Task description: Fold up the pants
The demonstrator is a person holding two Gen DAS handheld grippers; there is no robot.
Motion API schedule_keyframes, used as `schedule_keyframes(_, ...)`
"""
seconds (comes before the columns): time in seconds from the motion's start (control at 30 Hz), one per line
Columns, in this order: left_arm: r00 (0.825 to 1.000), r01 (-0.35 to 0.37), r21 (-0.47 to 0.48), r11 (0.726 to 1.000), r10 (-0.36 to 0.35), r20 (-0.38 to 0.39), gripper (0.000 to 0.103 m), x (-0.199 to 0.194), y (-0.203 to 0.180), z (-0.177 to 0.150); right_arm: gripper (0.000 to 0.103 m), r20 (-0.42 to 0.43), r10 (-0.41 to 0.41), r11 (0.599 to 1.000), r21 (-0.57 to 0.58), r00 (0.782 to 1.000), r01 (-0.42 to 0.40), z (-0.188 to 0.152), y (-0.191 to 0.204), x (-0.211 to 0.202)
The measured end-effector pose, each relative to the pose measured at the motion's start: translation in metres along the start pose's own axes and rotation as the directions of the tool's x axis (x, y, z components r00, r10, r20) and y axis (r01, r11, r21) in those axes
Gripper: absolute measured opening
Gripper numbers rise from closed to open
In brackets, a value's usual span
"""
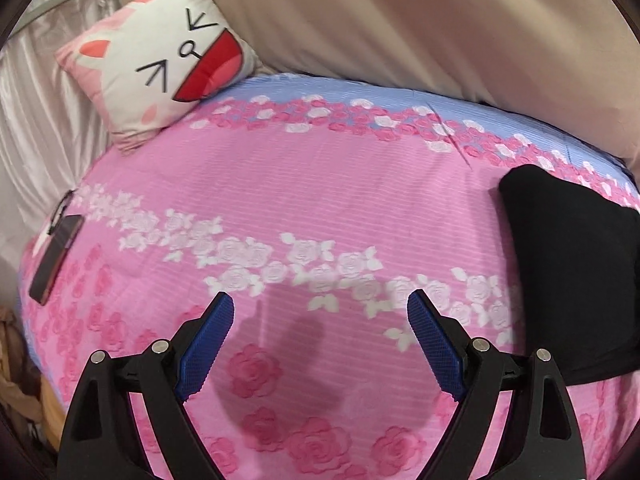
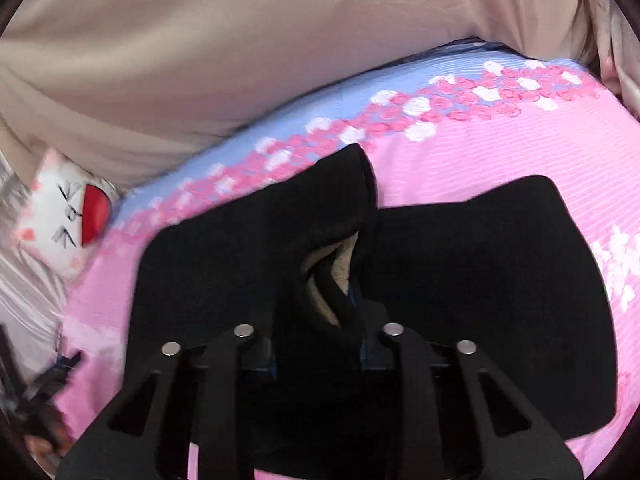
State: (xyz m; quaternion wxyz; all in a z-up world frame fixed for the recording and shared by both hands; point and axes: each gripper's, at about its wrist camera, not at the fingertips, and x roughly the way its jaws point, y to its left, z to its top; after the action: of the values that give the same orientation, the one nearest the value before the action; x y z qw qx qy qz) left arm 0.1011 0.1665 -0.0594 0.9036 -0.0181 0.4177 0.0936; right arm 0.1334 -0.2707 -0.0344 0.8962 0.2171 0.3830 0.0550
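Black pants are pinched at a raised fold by the right gripper; nothing is held by the left gripper, spread above the floral bedsheet.

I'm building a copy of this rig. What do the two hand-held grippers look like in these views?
The left hand-held gripper has black plastic linkage arms with triangular cut-outs, round silver pivot pins, and two fingers faced with textured blue pads. The right hand-held gripper shows the same black arms and silver pins; its pads are mostly hidden. No cables, markings or sleeves show.
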Motion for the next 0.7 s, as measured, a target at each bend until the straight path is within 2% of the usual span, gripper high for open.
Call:
schedule_keyframes(0.13, 0.999, 0.039, 0.041, 0.998, -0.040, 0.020, 0.086, -0.010, -0.019, 0.006, 0.019, 0.118, 0.069, 0.998, -0.023, 0.991, -0.067, 0.026, 0.016, -0.054)
schedule_keyframes(0.23, 0.998, 0.040, 0.057, 0.998, -0.042, 0.044, 0.086, -0.018, -0.026, 0.004, 0.019, 0.194, 0.020, 0.999, -0.040, 0.981, -0.012, 0.031, 0.007, -0.094)
schedule_keyframes(0.3, 0.999, 0.044, 0.063, 0.997, -0.046, 0.030, 0.086, -0.014, -0.031, 0.001, 0.020, 0.161, -0.049, 0.999, -0.011, 0.986, 0.051, 0.021, -0.019, -0.093)
schedule_keyframes(0.37, 0.999, 0.041, 0.075, 0.996, -0.041, -0.008, 0.086, -0.004, -0.040, -0.003, 0.020, 0.063, -0.088, 0.995, 0.053, 0.994, 0.085, 0.005, -0.052, -0.066)
schedule_keyframes(0.43, 0.998, 0.051, 0.092, 0.994, -0.048, -0.035, 0.086, 0.002, -0.051, -0.005, 0.020, -0.008, -0.069, 0.989, 0.133, 0.998, 0.070, -0.014, -0.081, -0.043)
schedule_keyframes(0.5, 0.998, 0.056, 0.117, 0.992, -0.053, -0.033, 0.086, 0.000, -0.061, -0.005, 0.020, 0.026, -0.017, 0.987, 0.161, 1.000, 0.013, -0.018, -0.088, -0.051)
schedule_keyframes(0.57, 0.999, 0.048, 0.157, 0.986, -0.047, -0.014, 0.086, -0.009, -0.074, -0.004, 0.020, 0.097, 0.008, 0.989, 0.147, 0.995, -0.022, -0.007, -0.080, -0.077)
schedule_keyframes(0.63, 0.999, 0.046, 0.178, 0.983, -0.049, 0.009, 0.086, -0.016, -0.081, -0.003, 0.020, 0.144, -0.011, 0.995, 0.099, 0.990, -0.003, 0.003, -0.072, -0.096)
schedule_keyframes(0.7, 0.998, 0.043, 0.195, 0.980, -0.049, 0.026, 0.086, -0.021, -0.091, -0.002, 0.020, 0.150, -0.085, 0.996, 0.053, 0.985, 0.078, 0.004, -0.076, -0.100)
